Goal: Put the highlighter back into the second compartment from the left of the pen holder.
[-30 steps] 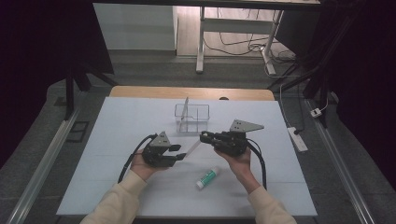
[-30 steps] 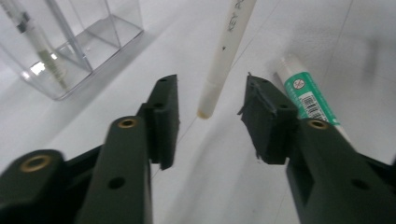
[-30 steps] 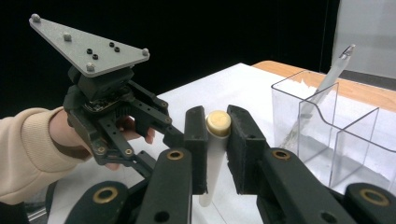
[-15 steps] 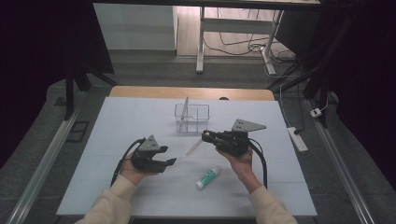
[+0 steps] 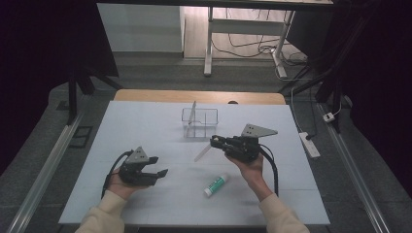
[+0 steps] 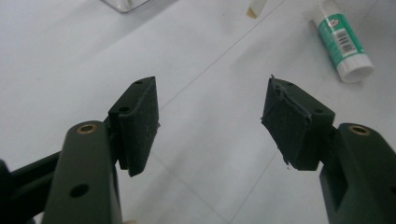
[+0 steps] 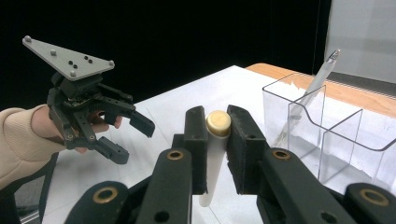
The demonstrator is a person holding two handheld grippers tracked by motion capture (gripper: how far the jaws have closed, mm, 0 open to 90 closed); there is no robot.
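Item 1: right gripper [image 5: 214, 141], held over the right half of the white table [image 5: 145, 126]. Jaws closed on a white pen-like stick [image 7: 215, 154] with a tan cap end; in the high view the stick slants down and to the left from the jaws toward the table surface.

Item 2: left gripper [image 5: 163, 172], low over the table's near-left part, well apart from the right one. Jaws spread wide, nothing between them (bare table shows through the gap in the left gripper view).

Item 3: clear plastic organiser [image 5: 206, 124], divided into compartments, standing near the table's far middle, just beyond the right gripper. One silvery pen [image 7: 312, 88] leans in its left compartment.

Item 4: glue stick [image 5: 215, 185], green-and-white label, white cap, lying flat near the table's front edge, between the two hands and nearer the right one.
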